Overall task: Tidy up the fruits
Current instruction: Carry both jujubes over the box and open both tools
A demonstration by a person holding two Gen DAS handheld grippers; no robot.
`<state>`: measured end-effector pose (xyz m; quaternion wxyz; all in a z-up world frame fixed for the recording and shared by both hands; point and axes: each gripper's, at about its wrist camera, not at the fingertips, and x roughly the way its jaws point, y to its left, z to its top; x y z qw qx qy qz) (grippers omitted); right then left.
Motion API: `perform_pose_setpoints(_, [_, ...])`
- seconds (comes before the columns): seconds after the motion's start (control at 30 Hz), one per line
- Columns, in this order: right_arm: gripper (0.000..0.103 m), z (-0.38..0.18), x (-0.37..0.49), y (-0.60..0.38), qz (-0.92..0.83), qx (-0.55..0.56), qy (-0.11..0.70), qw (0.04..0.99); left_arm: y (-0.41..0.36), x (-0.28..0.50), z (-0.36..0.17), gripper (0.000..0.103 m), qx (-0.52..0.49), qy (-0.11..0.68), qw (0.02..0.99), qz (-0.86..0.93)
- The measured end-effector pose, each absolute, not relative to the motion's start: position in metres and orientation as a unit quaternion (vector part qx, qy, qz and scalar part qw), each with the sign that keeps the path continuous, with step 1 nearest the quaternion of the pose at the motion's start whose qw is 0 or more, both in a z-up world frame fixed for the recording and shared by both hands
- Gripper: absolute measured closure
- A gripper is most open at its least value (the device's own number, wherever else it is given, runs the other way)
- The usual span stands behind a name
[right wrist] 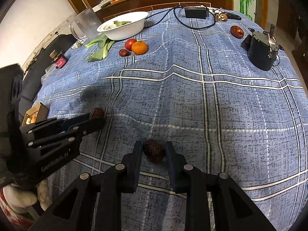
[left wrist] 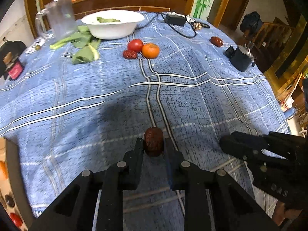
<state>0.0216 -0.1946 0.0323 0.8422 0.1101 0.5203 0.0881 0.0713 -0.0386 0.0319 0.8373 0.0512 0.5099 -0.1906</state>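
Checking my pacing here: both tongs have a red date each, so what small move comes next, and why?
Probably lift both together. The left tongs pinch one date, the right tongs another date, both still low over the tablecloth.

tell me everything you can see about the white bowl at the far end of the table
The wide, shallow white bowl looks like glazed ceramic or plastic, with a flared rim. It stands upright on the blue checked tablecloth at the table's far side and holds a few pale green leaf pieces. Loose green leafy stalks lie against its near-left side, and a clear glass mug stands just left of it.
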Motion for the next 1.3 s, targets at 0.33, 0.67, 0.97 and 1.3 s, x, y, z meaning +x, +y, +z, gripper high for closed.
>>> perform_pose_setpoints(0.33, [0.077, 0.057, 0.015, -0.117, 0.160, 0.098, 0.528, 0.828, 0.086, 0.011, 0.103, 0.083, -0.064, 0.456, 0.881, -0.113])
perform_pose_setpoints(0.67, [0.076, 0.088, -0.007, 0.053, 0.313, 0.033, 0.515, 0.797, 0.240, -0.079, 0.127, 0.083, -0.124, 0.415, 0.899, 0.058])
perform_pose_setpoints(0.97, [0.076, 0.091, -0.070, 0.182, 0.419, -0.050, 0.513, 0.747, 0.339, -0.134, 0.109, 0.083, -0.167, 0.432, 0.870, 0.167])
perform_pose_setpoints(1.3, [0.076, 0.064, -0.102, 0.232, 0.444, -0.119, 0.527, 0.714, 0.369, -0.147, 0.089, 0.080, -0.209, 0.444, 0.853, 0.180])
